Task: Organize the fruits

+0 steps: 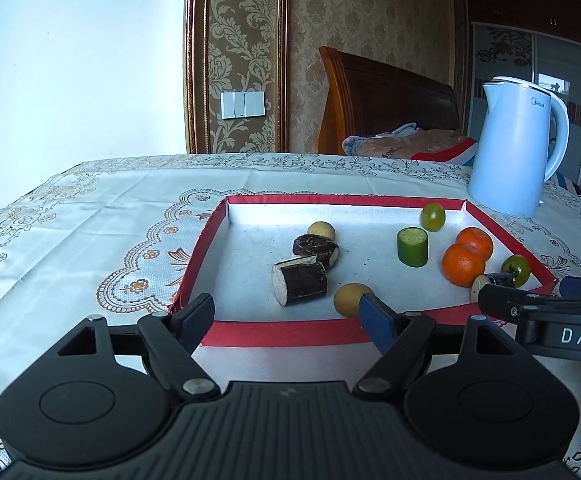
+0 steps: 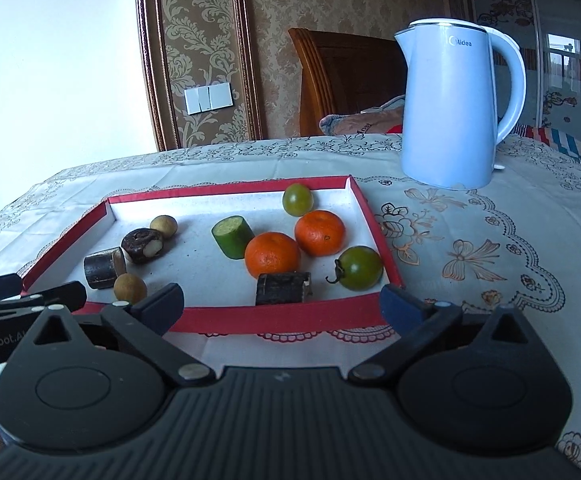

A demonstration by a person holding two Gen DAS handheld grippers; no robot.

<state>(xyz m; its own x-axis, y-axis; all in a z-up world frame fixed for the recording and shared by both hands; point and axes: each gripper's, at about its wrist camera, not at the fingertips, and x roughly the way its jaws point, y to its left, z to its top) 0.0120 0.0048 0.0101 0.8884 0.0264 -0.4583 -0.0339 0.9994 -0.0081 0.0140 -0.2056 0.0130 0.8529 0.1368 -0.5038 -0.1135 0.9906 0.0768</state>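
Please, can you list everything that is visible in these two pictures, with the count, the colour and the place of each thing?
tray: one, red rim, white floor, on the tablecloth
oranges: two, orange, touching, right part of tray
green tomatoes: two, one at the far right corner, one near the right rim
cucumber piece: one, green, middle of tray
dark cane pieces: three, purple-black, two left, one by the near rim
longans: two, tan, left part of tray
kettle: one, pale blue, behind the tray, on the tablecloth
tablecloth: one, white with floral pattern
left gripper: black, open, empty
right gripper: black, open, empty
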